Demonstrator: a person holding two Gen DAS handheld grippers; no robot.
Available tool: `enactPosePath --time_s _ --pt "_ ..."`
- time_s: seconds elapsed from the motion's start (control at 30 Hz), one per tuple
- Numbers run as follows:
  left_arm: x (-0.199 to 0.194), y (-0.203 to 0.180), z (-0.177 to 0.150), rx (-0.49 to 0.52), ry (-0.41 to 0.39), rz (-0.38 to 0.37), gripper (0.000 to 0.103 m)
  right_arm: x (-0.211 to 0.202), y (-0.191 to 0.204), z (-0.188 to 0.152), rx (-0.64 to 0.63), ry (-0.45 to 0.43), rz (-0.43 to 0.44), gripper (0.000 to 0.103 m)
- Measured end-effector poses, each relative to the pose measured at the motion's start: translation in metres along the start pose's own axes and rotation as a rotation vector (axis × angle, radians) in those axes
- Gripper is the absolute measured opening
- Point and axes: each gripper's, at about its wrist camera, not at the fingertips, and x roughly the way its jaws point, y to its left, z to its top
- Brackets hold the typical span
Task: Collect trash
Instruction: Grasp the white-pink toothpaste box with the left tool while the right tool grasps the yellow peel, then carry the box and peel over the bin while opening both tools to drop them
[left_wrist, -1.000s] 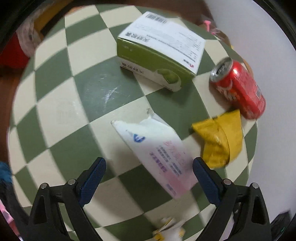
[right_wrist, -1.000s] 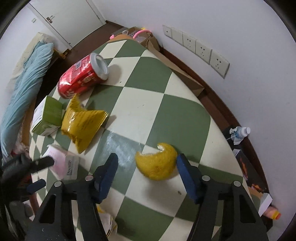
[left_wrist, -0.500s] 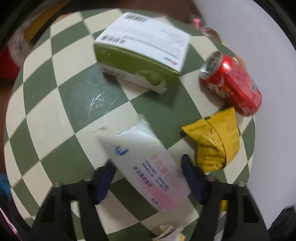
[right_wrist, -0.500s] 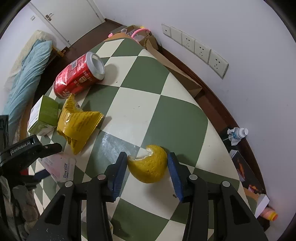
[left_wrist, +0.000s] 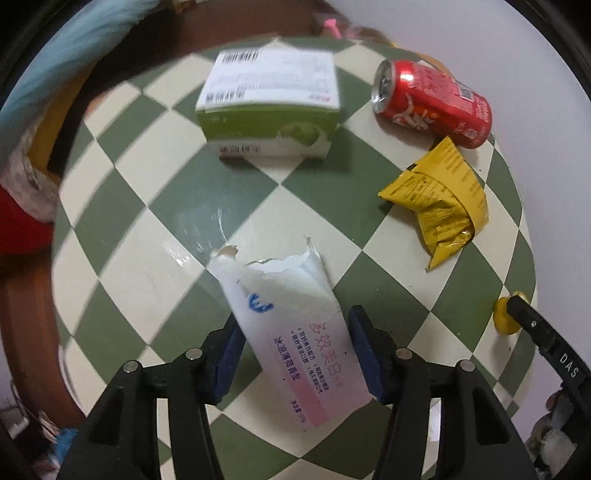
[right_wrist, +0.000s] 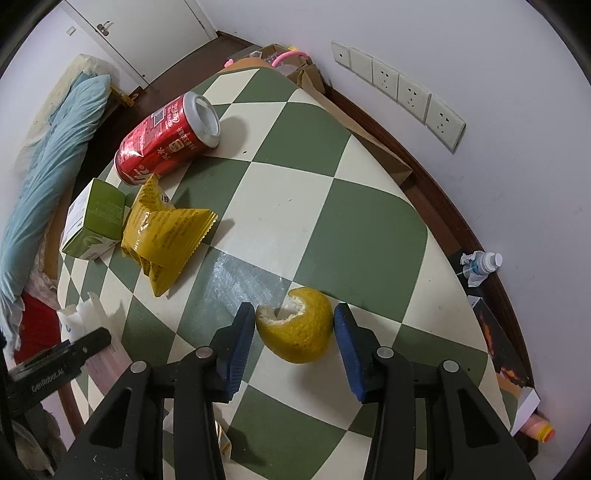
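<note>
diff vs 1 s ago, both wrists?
Both grippers closed on trash. The left gripper went from wide open to shut on the torn white carton, and its view has rotated. The right gripper narrowed onto the yellow peel, which now stands tipped up between the pads. The red can, yellow wrapper and green box lie as before.

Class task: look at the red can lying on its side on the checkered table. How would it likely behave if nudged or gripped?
The red can lies on its side, so it would probably roll. It looks opened, likely light, and may dent if squeezed.
</note>
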Motion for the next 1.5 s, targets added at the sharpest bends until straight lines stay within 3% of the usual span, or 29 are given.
enactPosePath --time_s 0.1,0.37,0.67,0.8,1.1,1.5 --pt "0.014 0.007 -0.003 -0.057 0.040 -0.033 0.054 0.001 0.000 0.002 0.001 0.005 0.002 0.048" --pt "0.016 0.013 -0.021 -0.082 -0.012 -0.036 0.049 0.004 -0.005 0.000 0.035 0.020 0.061 0.051" --pt "0.010 -0.004 -0.025 -0.044 -0.081 0.042 0.047 0.010 -0.002 -0.005 0.009 0.006 0.057 0.048" --pt "-0.008 -0.003 -0.033 -0.022 -0.134 0.079 0.047 0.009 0.005 -0.007 -0.028 -0.005 0.059 0.038" --pt "-0.082 0.011 -0.057 -0.015 -0.267 0.088 0.047 -0.004 0.024 -0.015 -0.090 -0.037 0.054 0.034" --pt "-0.183 0.077 -0.088 -0.061 -0.467 0.057 0.047 -0.082 0.088 -0.043 -0.223 -0.128 0.168 0.033"
